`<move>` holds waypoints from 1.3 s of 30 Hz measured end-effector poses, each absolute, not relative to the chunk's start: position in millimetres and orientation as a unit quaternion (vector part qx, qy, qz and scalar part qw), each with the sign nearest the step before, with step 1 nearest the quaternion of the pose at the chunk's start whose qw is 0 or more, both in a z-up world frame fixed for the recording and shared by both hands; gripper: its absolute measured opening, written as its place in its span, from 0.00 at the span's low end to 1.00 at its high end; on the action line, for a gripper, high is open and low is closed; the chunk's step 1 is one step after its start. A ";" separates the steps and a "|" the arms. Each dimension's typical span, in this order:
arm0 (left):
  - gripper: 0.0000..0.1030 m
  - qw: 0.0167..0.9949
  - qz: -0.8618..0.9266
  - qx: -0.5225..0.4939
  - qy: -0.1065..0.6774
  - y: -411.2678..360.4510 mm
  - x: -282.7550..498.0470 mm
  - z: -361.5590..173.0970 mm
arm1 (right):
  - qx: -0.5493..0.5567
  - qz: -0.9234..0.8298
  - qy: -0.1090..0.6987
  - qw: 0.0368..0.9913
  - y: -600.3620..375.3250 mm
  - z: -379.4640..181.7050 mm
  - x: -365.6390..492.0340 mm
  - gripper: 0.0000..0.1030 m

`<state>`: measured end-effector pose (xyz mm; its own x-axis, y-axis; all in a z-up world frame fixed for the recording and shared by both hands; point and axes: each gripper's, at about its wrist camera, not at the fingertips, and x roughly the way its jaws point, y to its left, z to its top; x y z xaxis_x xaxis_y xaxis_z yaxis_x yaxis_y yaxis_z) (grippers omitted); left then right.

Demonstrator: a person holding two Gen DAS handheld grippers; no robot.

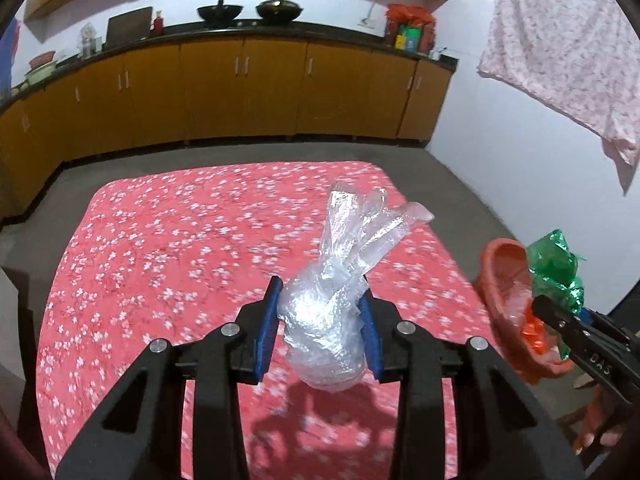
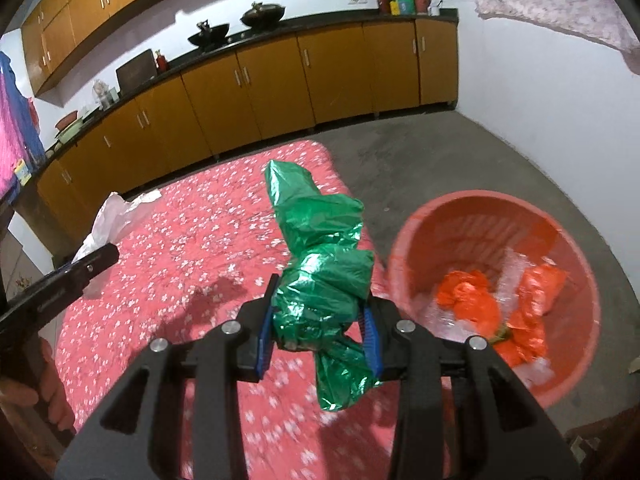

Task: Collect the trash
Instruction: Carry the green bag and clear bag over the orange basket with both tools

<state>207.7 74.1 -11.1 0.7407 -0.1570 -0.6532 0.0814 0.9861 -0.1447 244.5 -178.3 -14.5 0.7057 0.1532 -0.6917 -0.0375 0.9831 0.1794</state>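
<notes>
My left gripper [image 1: 322,312] is shut on a crumpled clear plastic bag [image 1: 332,296] and holds it above the pink flowered cloth [image 1: 180,240]. My right gripper [image 2: 322,316] is shut on a crumpled green plastic bag [image 2: 324,264], held above the cloth's right edge [image 2: 192,248], just left of an orange-red basket [image 2: 472,216]. The basket holds orange and clear plastic scraps [image 2: 472,300]. In the left wrist view the basket [image 1: 500,276], the green bag [image 1: 554,268] and the right gripper's finger [image 1: 560,318] show at the right. In the right wrist view the clear bag [image 2: 116,216] shows at the left.
The cloth-covered surface stands on a grey floor [image 2: 440,152]. Yellow-brown cabinets [image 1: 240,92] with a dark counter and woks [image 1: 220,10] line the far wall. A pink cloth [image 1: 560,48] hangs at the upper right.
</notes>
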 end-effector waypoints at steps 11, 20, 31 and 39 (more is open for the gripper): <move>0.36 0.931 -0.121 -0.037 0.343 18.9 180.6 -3.3 | 0.095 -0.004 0.356 0.930 -243.2 -2.1 204.6 0.35; 0.36 0.926 -0.155 -0.019 0.345 -30.4 181.2 -7.4 | 0.097 -0.041 0.354 0.930 -284.7 -7.9 194.0 0.35; 0.36 0.916 -0.191 -0.001 0.353 -92.3 189.8 -15.7 | 0.086 -0.075 0.353 0.929 -321.7 -17.3 199.0 0.35; 0.36 0.906 -0.212 0.000 0.366 -126.5 202.1 -25.4 | 0.091 -0.086 0.356 0.926 -337.8 -22.8 212.5 0.35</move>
<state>202.1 -126.5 -25.4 0.6414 -0.3849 -0.6637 0.3849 0.9097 -0.1557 212.5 -337.8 -22.8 0.7312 -0.0938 -0.6757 0.2242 0.9685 0.1082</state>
